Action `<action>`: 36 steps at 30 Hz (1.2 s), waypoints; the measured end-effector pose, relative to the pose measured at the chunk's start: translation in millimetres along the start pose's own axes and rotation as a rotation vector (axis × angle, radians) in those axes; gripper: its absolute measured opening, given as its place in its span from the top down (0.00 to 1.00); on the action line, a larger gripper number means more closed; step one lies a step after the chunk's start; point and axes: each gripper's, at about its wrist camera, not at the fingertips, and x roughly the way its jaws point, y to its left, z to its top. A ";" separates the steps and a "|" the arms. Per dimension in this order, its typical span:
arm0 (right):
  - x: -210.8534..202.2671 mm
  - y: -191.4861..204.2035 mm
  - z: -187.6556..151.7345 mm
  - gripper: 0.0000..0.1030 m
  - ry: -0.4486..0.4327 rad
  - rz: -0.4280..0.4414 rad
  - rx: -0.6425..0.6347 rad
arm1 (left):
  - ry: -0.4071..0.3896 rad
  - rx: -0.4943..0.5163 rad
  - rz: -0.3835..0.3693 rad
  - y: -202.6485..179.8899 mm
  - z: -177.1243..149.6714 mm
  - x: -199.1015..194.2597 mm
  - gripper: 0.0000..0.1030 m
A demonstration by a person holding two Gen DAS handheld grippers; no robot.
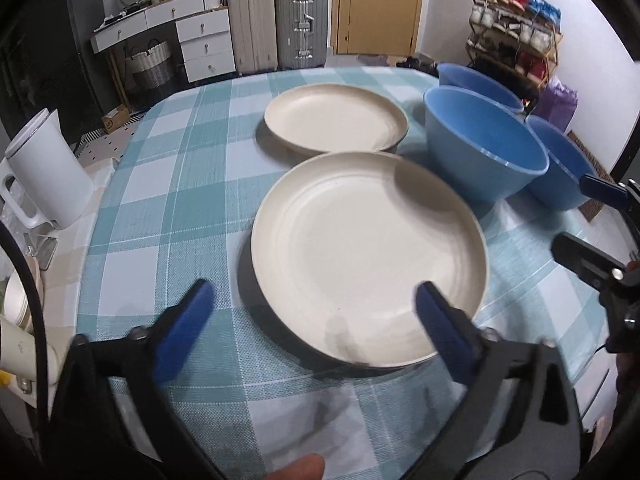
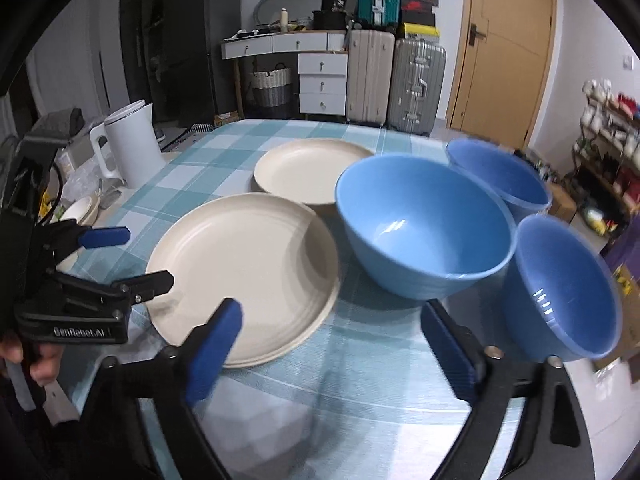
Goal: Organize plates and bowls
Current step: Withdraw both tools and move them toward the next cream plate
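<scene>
- Over the desk's (image 1: 168, 184) near edge, the left claw (image 1: 316, 320) and right claw (image 2: 332, 340) both gape, holding nothing.
- Near plate (image 1: 368, 256) lies under the left claw; far plate (image 1: 336, 120) behind.
- Three bowls (image 2: 424, 224) sit right, seemingly unstacked.
- Pinch one rim squarely, lift level.

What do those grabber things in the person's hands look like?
Both grabbers are black plastic frames with silver screws. The left gripper and the right gripper each have two blue padded fingers. White lettering marks the left one's body, and a black cable curves beside it.
</scene>
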 end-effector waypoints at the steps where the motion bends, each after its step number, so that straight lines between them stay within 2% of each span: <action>1: -6.2 -1.8 1.5 0.03 -0.002 -0.008 -0.010 | -0.010 0.002 -0.006 -1.3 1.1 -4.0 0.01; 15: -93.7 -19.2 44.2 0.01 0.011 -0.162 -0.148 | -0.101 -0.067 -0.066 0.8 24.3 -51.3 0.01; 25: -133.7 -6.1 89.4 0.01 -0.013 -0.220 -0.290 | -0.130 -0.083 -0.052 8.4 44.1 -67.4 0.01; 31: -136.4 -1.6 125.8 0.01 -0.027 -0.212 -0.322 | -0.145 -0.090 -0.020 14.8 60.9 -75.3 0.01; 36: -128.0 5.8 158.2 0.01 -0.023 -0.157 -0.322 | -0.161 -0.090 0.007 25.4 79.3 -84.2 0.01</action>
